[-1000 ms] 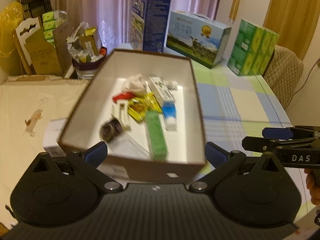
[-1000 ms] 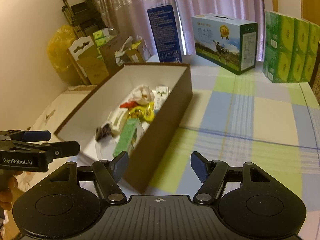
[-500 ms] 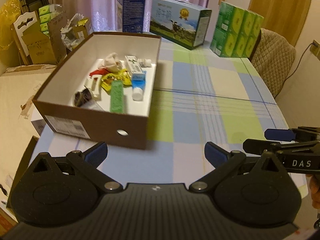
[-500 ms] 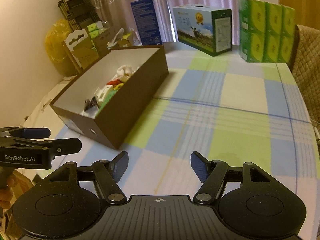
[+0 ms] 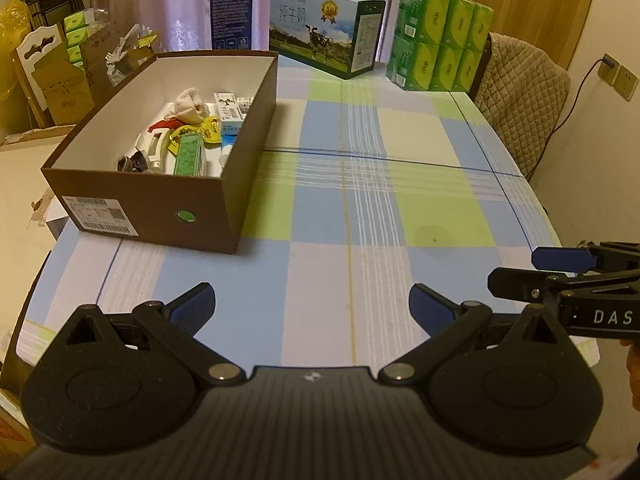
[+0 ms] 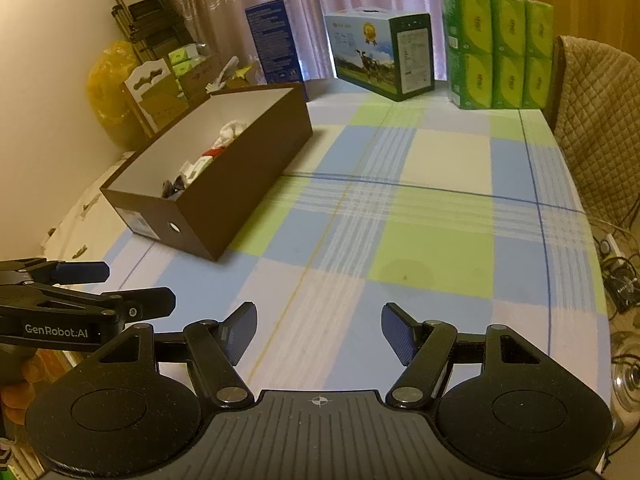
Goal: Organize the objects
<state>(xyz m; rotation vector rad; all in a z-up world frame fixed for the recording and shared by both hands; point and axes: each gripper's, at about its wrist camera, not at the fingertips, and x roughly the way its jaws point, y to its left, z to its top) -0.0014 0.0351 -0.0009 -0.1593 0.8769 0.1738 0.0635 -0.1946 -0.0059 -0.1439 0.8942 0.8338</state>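
Both grippers have pulled back from the box [image 5: 152, 204].

Matt cardboard box [image 5: 168, 204], checked tablecloth [image 5: 360, 216]

A brown open-topped box [image 5: 168, 200] sits on the table's left, holding small jumbled items [image 5: 188, 136].

The right gripper [image 5: 516, 276], seen at the edge of the left wrist view, carries the white letters "DAS". The left gripper [image 6: 136, 290], seen from the right wrist view, reads "GenRobot.AI". The milk carton [image 5: 326, 32] bears the Chinese characters "纯牛奶". The shoebox [image 5: 160, 204] label's barcode print is too small to read.
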